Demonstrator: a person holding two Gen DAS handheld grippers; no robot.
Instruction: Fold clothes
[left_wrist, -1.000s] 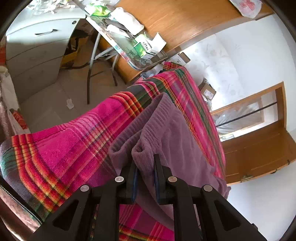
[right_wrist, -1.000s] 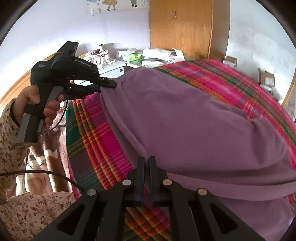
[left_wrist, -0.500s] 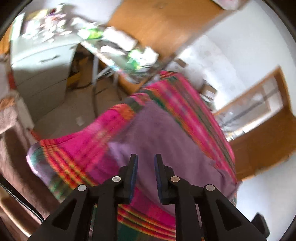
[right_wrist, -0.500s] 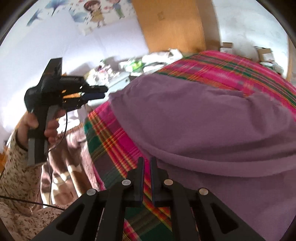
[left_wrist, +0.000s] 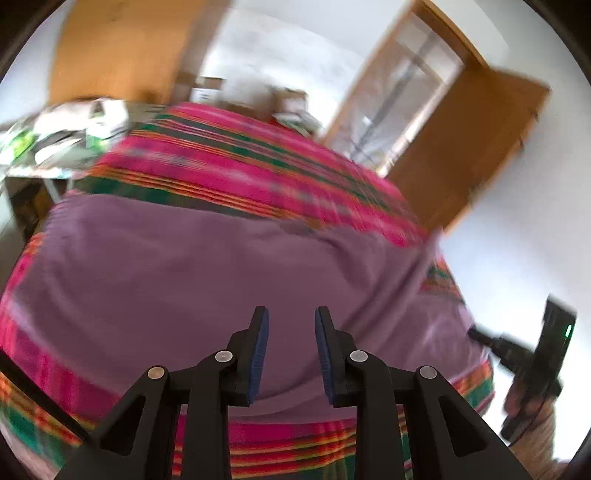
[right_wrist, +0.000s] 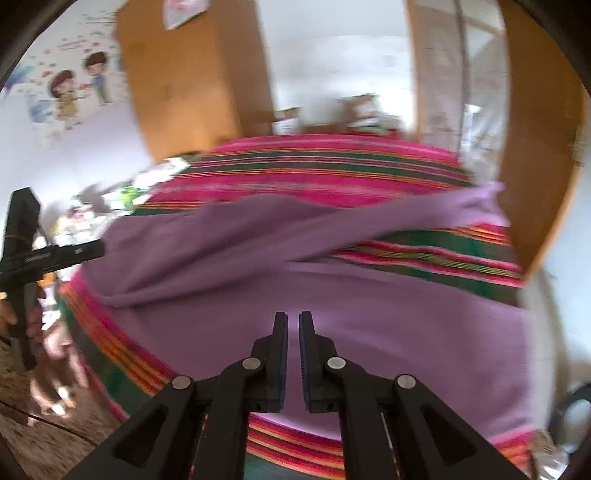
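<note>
One wide bed (left_wrist: 229, 173), under a pink, green and orange striped blanket (right_wrist: 325, 173), fills both views, and the purple garment (left_wrist: 192, 280) lies spread flat across its near half, one long flap (right_wrist: 436, 206) running off to the right over the stripes. Behind it stand a wooden wardrobe (right_wrist: 192, 77) and an open door (left_wrist: 476, 140). Left gripper (left_wrist: 291, 347) hovers over the cloth, fingers parted with a clear gap, gripping nothing. Right gripper (right_wrist: 293, 347) hangs over the garment's near part, fingers drawn almost together with only a thin slit between them, no fabric pinched there. Both views are blurred.
</note>
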